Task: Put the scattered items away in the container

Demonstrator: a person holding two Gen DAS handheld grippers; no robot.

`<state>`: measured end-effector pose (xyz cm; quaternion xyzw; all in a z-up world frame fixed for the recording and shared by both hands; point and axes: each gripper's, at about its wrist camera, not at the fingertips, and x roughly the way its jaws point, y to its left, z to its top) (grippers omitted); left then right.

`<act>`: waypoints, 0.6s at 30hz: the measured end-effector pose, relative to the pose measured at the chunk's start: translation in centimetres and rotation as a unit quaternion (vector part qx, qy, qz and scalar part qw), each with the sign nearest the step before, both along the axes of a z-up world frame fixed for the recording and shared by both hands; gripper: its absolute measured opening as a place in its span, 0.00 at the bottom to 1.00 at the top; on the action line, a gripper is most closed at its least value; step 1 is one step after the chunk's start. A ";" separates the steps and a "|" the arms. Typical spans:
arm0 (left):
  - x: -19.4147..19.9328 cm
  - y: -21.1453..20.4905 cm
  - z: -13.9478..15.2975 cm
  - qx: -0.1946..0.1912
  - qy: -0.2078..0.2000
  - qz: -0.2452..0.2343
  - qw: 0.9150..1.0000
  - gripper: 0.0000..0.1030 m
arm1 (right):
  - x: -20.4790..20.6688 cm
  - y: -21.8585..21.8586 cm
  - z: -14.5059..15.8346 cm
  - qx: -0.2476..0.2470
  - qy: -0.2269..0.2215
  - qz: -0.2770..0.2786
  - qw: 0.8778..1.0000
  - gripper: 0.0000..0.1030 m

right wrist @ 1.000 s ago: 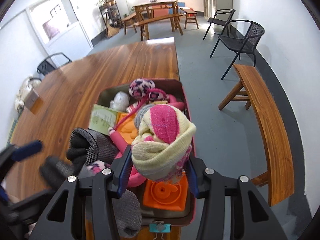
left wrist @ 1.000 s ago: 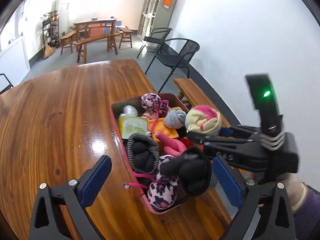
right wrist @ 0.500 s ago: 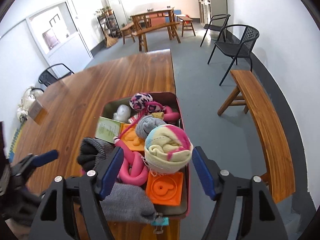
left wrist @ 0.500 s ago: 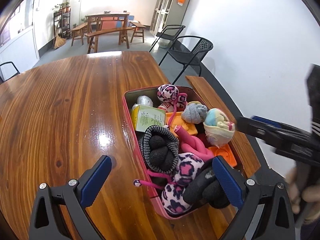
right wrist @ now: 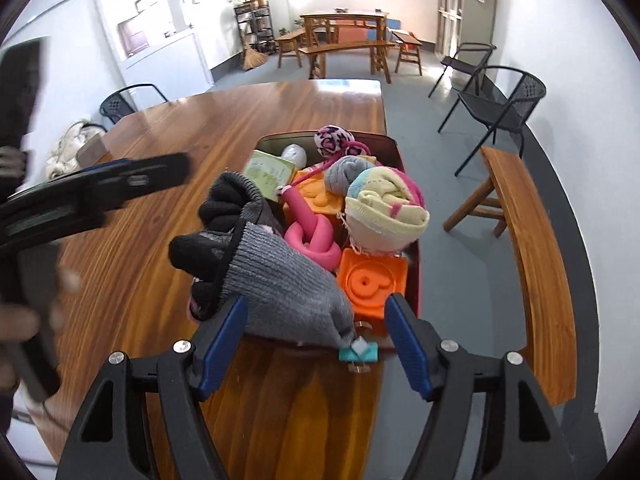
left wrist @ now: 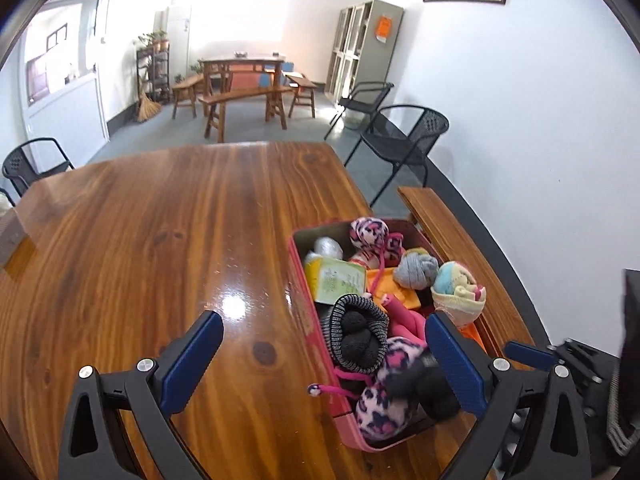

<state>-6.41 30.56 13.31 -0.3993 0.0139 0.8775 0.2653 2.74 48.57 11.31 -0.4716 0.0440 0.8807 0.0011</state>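
A red metal box (right wrist: 397,151) sits at the right edge of the wooden table (left wrist: 160,240), heaped with soft items. A rolled yellow-and-pink sock ball (right wrist: 384,208) lies on top at its right side, beside a grey sock ball (right wrist: 346,168). A grey glove (right wrist: 288,280) drapes over the near end. My right gripper (right wrist: 316,340) stands open just short of the box, its pads touching nothing. My left gripper (left wrist: 324,360) is open over the table, its right finger (left wrist: 454,362) in front of the box's (left wrist: 298,276) near corner. The sock ball (left wrist: 458,292) rests inside.
The box also holds a black-and-grey knit roll (left wrist: 358,332), a leopard-print pink sock (left wrist: 384,400), a green card pack (left wrist: 336,280), pink tubing (right wrist: 312,236) and orange blocks (right wrist: 372,280). A wooden bench (right wrist: 532,232) and black chairs (left wrist: 408,136) stand right of the table.
My right gripper opened, left the yellow-and-pink sock ball in the box and drew back. My left gripper swung left, so the box now sits further right in its view.
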 end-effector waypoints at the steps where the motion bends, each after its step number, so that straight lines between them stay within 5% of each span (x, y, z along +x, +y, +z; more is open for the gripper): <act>1: 0.3 -0.5 0.4 0.002 0.004 0.003 1.000 0.99 | -0.6 0.1 -0.3 0.001 -0.001 -0.009 1.000 0.73; 13: 5.2 -4.1 1.1 0.019 -0.029 -0.007 0.999 0.99 | -2.4 -0.1 -2.6 -0.022 -0.027 -0.048 0.998 0.73; 18: 6.1 -3.8 1.6 -0.017 -0.017 0.023 0.999 0.99 | -0.5 0.5 -0.8 -0.050 -0.004 -0.051 0.997 0.75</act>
